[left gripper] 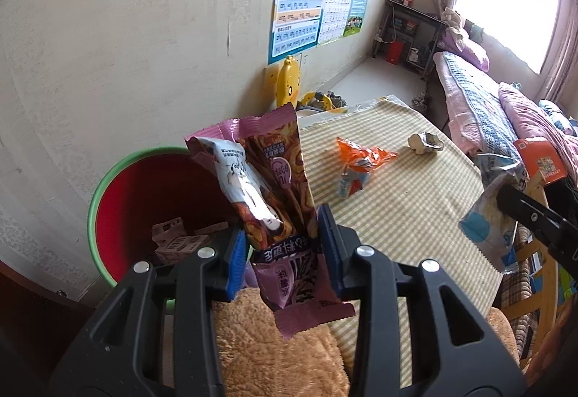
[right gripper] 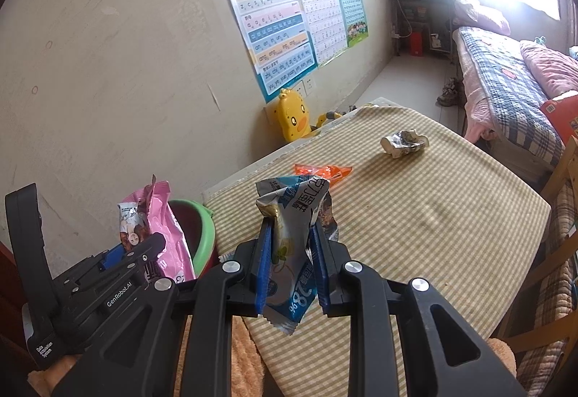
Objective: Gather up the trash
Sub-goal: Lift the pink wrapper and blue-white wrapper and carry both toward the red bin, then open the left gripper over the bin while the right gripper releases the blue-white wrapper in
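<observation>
Left wrist: left gripper (left gripper: 281, 245) fingers clamp purple wrapper (left gripper: 285, 202) beside bin (left gripper: 94, 202) rim; right gripper (right gripper: 289, 267) fingers pinch blue wrapper (right gripper: 292, 216).

bin (left gripper: 108, 202): floor part-hidden by pink wrapper (left gripper: 274, 180) | crumpled scrap (right gripper: 404, 143): print unreadable

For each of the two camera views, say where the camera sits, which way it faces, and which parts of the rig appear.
Left wrist: on the left gripper, looking over its pink wrapper at the bin; the right gripper's finger shows.
Right wrist: on the right gripper, facing the table past its blue wrapper; the left gripper shows.
Shared: orange wrapper.
</observation>
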`<state>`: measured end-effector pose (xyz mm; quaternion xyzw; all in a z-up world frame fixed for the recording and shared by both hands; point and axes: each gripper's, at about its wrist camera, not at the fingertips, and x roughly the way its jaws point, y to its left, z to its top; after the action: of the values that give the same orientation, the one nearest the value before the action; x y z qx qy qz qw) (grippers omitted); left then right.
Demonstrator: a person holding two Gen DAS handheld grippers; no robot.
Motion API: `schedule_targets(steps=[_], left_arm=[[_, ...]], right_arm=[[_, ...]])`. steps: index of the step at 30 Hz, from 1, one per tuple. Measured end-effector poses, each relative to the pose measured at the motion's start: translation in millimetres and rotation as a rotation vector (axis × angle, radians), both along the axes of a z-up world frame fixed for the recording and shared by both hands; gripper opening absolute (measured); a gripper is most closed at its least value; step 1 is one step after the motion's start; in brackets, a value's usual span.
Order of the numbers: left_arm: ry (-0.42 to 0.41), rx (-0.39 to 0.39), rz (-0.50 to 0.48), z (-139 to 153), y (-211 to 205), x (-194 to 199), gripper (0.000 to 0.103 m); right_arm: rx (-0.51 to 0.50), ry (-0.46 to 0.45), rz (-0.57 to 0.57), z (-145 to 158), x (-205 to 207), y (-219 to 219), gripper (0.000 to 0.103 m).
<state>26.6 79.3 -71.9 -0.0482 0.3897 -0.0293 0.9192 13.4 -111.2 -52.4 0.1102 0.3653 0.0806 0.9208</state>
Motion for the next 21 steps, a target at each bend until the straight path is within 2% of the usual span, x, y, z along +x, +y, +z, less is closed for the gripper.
schedule_targets(steps=[21], left_arm=[[0.023, 0.003, 0.074, -10, 35, 1, 0.034]], right_arm=[[-0.009, 0.037, 0.096, -13, 11, 36, 0.022]])
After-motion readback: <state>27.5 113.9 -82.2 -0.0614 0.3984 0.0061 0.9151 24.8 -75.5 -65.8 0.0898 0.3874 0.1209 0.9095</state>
